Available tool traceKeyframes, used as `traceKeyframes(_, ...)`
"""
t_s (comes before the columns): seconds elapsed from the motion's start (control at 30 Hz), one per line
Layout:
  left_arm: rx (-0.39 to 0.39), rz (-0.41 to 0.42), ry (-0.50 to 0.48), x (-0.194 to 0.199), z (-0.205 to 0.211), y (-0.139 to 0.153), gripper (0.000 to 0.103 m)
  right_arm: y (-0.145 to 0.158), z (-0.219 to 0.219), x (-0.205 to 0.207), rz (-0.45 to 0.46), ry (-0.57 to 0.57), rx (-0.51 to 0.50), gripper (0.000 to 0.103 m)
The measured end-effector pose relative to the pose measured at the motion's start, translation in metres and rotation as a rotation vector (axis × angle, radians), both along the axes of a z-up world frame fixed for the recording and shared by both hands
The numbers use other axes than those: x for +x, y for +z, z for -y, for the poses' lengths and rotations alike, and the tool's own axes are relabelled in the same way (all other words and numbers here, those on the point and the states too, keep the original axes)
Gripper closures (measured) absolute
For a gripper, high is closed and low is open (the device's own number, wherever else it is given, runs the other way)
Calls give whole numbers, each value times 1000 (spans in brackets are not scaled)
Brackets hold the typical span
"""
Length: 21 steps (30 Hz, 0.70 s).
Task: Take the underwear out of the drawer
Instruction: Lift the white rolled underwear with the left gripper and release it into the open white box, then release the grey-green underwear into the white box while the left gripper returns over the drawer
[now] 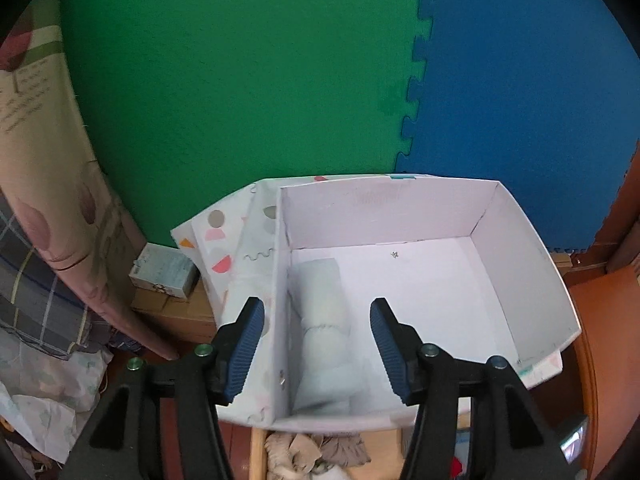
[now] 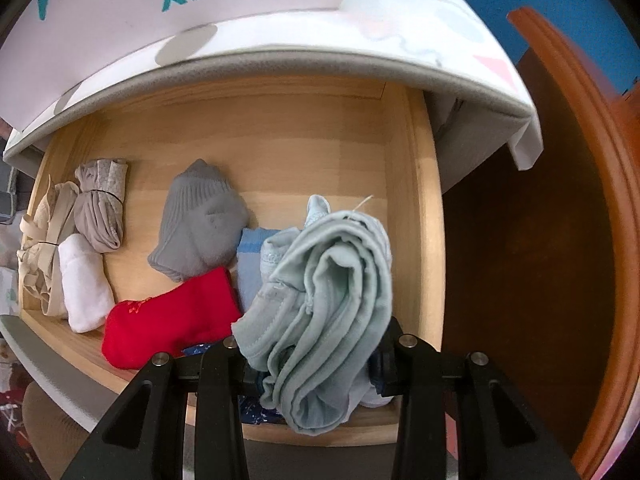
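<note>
- Gripping a bunched pale green underwear (image 2: 320,312), the right gripper (image 2: 316,364) is holding its jaws closed on the cloth above the wooden drawer (image 2: 420,200).
- Hanging limp, the cloth is looking light, soft and apt to slip; pinching several folds together seems safest.
- The left gripper (image 1: 318,344) is hovering with jaws open and empty over a white box (image 1: 520,272) holding a rolled pale garment (image 1: 324,320).

Green foam mat (image 1: 240,80) joins blue foam mat (image 1: 520,80) w/ puzzle teeth. White shoe box (image 1: 528,264) sits open in front of them; its dotted lid (image 1: 224,240) leans on the box's left side. Small grey-blue carton (image 1: 164,274) just beside the lid. Flowery cloth (image 1: 52,184) hangs far left. Elsewhere: grey sock (image 2: 200,224), red sock (image 2: 168,320), white roll (image 2: 84,284), all close together.
</note>
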<state>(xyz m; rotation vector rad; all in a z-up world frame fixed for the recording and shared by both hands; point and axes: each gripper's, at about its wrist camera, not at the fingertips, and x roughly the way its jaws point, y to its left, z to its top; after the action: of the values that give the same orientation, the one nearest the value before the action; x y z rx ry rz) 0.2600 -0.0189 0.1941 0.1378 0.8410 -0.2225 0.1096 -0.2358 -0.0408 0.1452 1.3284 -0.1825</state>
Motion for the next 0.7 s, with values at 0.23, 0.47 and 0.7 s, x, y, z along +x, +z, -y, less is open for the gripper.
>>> traceKeyframes(0.23,-15,-34,39,-53,-45,-10,46,12,6,-9,54,-22,37,69)
traceKeyframes(0.47,-58,-164,132,-98,-87,-81,46,57,19,-10,100,5,62,69)
traceKeyframes(0.7,-12,-232,154,-122,-81,-150,46,146,25,9,185,50,22,69)
